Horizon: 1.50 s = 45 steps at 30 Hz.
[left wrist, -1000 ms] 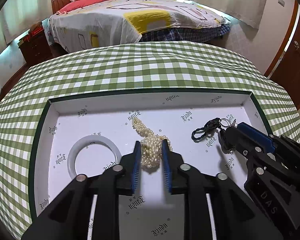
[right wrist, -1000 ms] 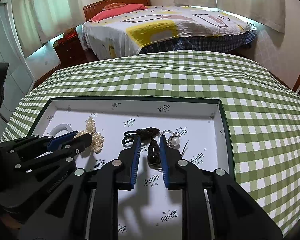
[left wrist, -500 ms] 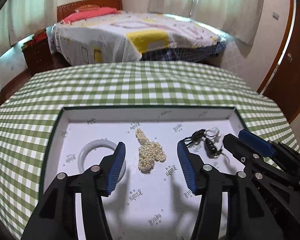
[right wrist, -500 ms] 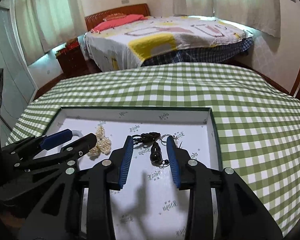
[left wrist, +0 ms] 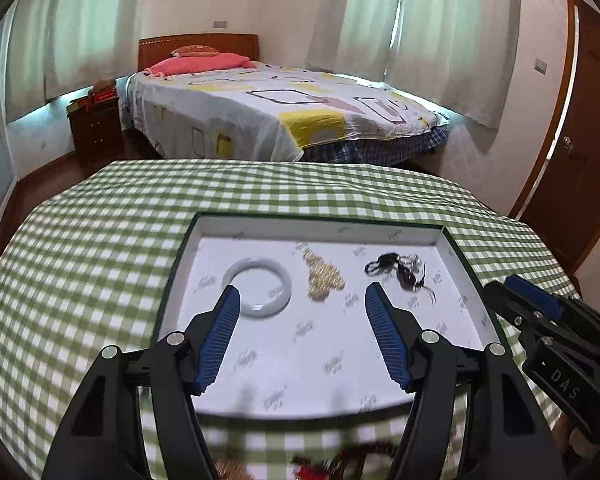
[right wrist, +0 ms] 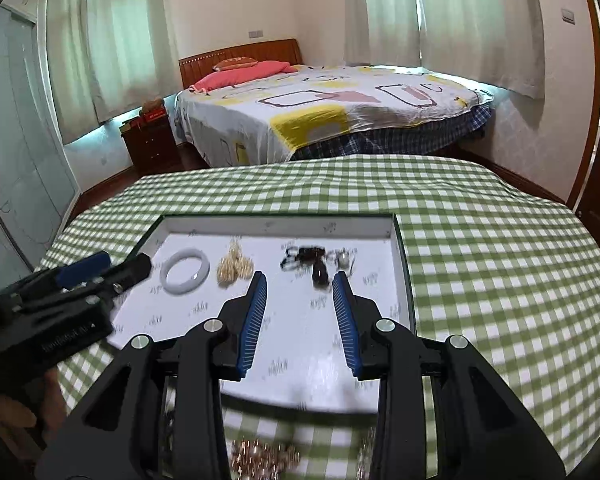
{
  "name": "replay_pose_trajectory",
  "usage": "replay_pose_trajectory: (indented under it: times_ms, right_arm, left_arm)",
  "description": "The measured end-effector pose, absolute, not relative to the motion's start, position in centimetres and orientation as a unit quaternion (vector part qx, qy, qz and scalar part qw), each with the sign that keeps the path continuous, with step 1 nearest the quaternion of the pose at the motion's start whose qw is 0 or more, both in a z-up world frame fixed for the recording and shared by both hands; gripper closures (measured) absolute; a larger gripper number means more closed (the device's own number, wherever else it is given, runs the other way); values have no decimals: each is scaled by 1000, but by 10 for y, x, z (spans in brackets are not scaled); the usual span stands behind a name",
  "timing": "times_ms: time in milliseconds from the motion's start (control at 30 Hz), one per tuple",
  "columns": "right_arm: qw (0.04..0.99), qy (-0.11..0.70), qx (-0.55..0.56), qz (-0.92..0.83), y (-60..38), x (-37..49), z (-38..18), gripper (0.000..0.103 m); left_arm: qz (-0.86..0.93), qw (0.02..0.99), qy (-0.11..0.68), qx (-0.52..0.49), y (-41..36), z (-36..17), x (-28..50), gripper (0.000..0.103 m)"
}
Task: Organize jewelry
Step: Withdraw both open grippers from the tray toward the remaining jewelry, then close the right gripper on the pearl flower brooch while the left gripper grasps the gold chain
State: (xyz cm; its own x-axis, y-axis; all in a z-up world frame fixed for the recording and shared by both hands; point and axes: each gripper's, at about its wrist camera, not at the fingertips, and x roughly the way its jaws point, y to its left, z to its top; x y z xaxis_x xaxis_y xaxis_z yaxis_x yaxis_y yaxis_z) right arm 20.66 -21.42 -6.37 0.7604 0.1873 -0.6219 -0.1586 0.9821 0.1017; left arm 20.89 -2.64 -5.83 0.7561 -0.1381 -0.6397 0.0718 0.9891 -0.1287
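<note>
A white tray with a dark green rim (left wrist: 456, 252) (right wrist: 402, 264) lies on the green checked tablecloth. In it lie a white bangle (left wrist: 260, 292) (right wrist: 185, 272), a pile of pearl strands (left wrist: 324, 276) (right wrist: 233, 269) and a black cord piece with a pearl ring (left wrist: 400, 270) (right wrist: 318, 264). My left gripper (left wrist: 302, 300) is open and empty above the tray's near half. My right gripper (right wrist: 300, 284) is open and empty, raised near the black piece. Blurred gold and red jewelry shows at the table's near edge (right wrist: 266, 458) (left wrist: 340, 462).
A bed (left wrist: 280, 116) stands beyond the table, with a dark nightstand (left wrist: 94, 128) to its left and a wooden door (left wrist: 580, 140) to the right. Curtains cover the windows behind.
Both grippers let go of the pearls and the black piece, opened wide, and pulled up and back from the tray. The jewelry stays in the tray.
</note>
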Motion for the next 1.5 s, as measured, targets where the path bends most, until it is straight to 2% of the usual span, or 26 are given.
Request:
replay_pose_trajectory:
  times_ms: [600,1033,1200,1433,1500]
  right_arm:
    - [918,382,5,110,-198,128,-112,69]
    - [907,406,0,113,-189,128,-137,69]
    - [904,413,4,111,-189,132,-142,62]
    - [903,417,-2,109,-185,137,-145,61]
    - [901,421,-4,107,-185,140,-147,56]
  left_arm:
    - [-24,923,382,-36,7,-99,127,39]
    - [-14,914,403,-44,16,-119,111,39]
    - [-10,913,404,-46,19,-120,111,39]
    - [-6,912,407,-48,22,-121,113,39]
    - [-4,911,409,-49,24,-122,113,39]
